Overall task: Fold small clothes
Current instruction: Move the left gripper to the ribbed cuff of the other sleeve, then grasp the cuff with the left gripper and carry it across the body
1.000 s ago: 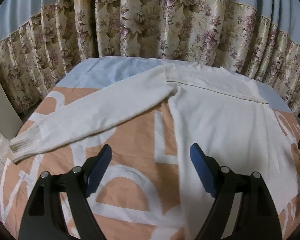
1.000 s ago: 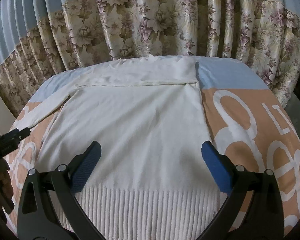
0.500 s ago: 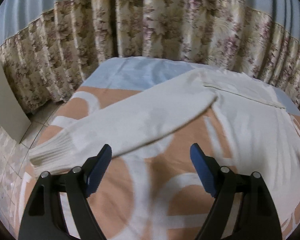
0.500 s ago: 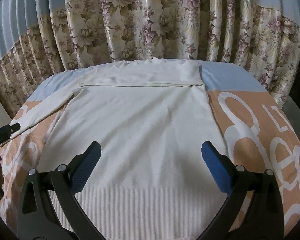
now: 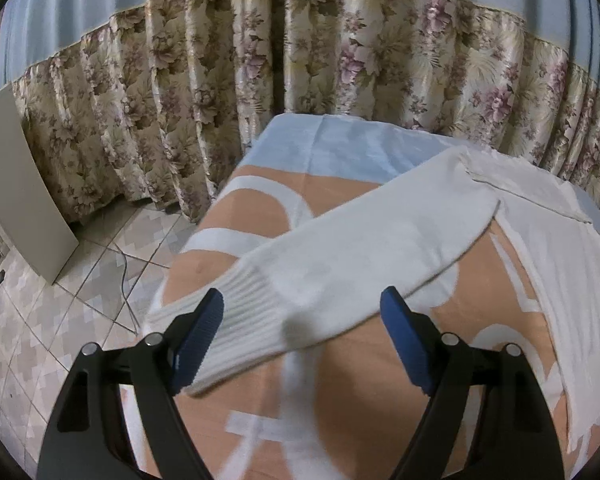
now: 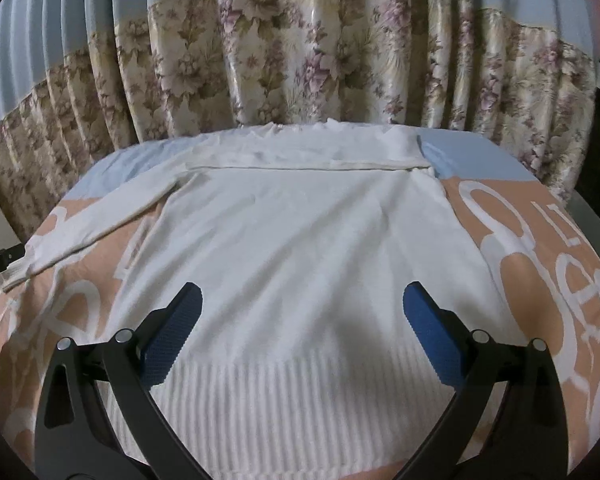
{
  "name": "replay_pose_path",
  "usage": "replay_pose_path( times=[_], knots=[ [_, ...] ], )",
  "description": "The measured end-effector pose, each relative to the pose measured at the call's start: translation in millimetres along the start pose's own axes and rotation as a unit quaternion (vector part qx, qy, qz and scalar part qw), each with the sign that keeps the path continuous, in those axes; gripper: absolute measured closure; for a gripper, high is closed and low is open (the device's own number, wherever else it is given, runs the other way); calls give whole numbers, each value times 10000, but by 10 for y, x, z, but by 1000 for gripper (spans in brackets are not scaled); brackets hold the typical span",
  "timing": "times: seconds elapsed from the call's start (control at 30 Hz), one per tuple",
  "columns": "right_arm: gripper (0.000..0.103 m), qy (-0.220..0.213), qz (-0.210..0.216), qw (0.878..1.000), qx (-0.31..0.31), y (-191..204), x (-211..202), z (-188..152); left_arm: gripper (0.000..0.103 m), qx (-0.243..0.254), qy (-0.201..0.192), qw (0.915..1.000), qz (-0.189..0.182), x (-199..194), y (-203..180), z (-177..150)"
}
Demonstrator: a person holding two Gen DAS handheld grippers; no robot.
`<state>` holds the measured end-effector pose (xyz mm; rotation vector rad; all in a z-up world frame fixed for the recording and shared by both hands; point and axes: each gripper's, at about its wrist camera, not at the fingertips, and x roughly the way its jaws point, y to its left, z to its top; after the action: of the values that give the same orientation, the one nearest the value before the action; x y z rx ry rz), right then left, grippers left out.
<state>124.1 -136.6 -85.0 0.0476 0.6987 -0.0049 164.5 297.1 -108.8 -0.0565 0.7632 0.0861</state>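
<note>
A cream knitted sweater lies flat on the bed, its right sleeve folded across the top and its left sleeve stretched out to the left. My left gripper stands open just above the sleeve's ribbed cuff, which lies between the blue pads without being pressed. My right gripper is open over the lower body of the sweater, above the ribbed hem. The left gripper's tip shows at the left edge of the right wrist view, beside the cuff.
The bed cover is orange with white lettering and a blue band at the far end. A floral curtain hangs behind the bed. Left of the bed is tiled floor with a thin cable and a leaning white board.
My left gripper has swung left along the sleeve, from the bed's middle to the cuff at the bed's left edge. The right gripper has shifted slightly right over the sweater's body.
</note>
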Motion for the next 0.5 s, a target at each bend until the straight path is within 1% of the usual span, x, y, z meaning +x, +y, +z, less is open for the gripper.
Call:
replay_pose_path(
  times=[0.07,0.17,0.27,0.33,0.5],
  knots=[
    [3,-27,23,10000,-57,103,-34,-56,22,-17,18,10000,6,19,116,2],
    [3,99,155,9996,-234,255,-12,-100,22,-14,74,9999,82,92,302,23],
    [3,179,298,9982,-481,377,8,-129,22,-226,210,9994,175,184,517,22],
    [3,126,313,9978,-570,421,-12,-127,22,-422,328,9984,192,237,615,-11],
    [3,129,307,9981,-527,433,8,-100,22,-432,594,9970,254,347,598,-133]
  ],
)
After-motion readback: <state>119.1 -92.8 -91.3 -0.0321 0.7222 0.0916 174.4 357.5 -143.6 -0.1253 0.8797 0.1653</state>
